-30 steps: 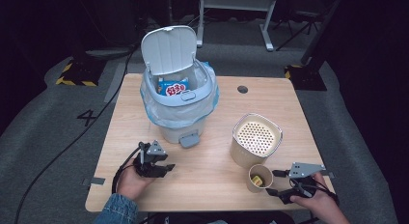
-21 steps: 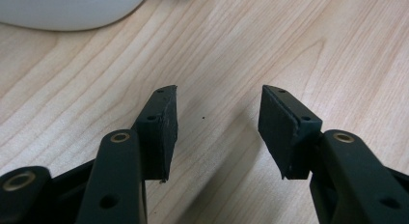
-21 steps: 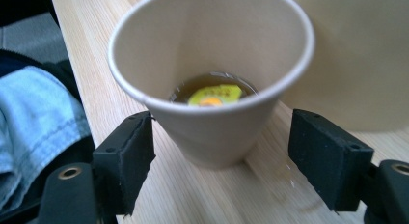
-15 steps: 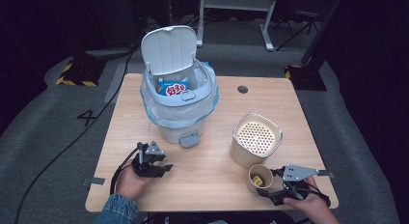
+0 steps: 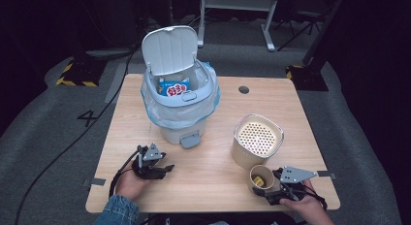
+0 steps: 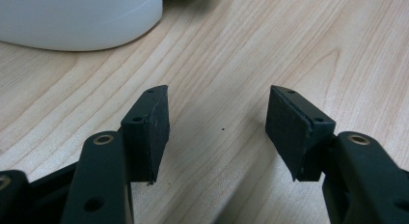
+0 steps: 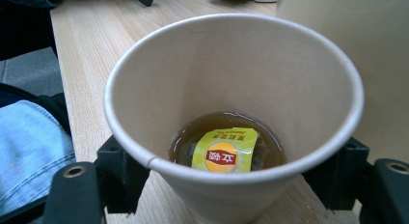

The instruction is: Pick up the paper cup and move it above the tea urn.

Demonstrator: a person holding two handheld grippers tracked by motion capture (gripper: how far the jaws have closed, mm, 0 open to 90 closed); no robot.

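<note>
Right tool [image 5: 268, 192] has its jaws either side of the paper cup [image 7: 231, 113], pads at the cup's lower wall; I cannot tell whether they are pressing yet. Left tool [image 6: 217, 122] rests low over bare wood, jaws apart, nothing between them.

Desk [image 5: 291, 113]: light wood. Pedal bin [image 5: 180, 104] stands centre-back, lid [image 5: 169, 48] up, liner folded over the rim, a printed packet [image 5: 174, 88] inside. Tan canister [image 5: 257, 140] with perforated top sits right of it. Cup stands at the near right edge, just in front of the canister. Inside: a little brown tea and a teabag with yellow tag [image 7: 224, 154].

Step in hand, as I judge it: grasping the cup. Next calls for a firm but light squeeze, level lift, clear of the canister, toward the open bin. Liquid could slop.
</note>
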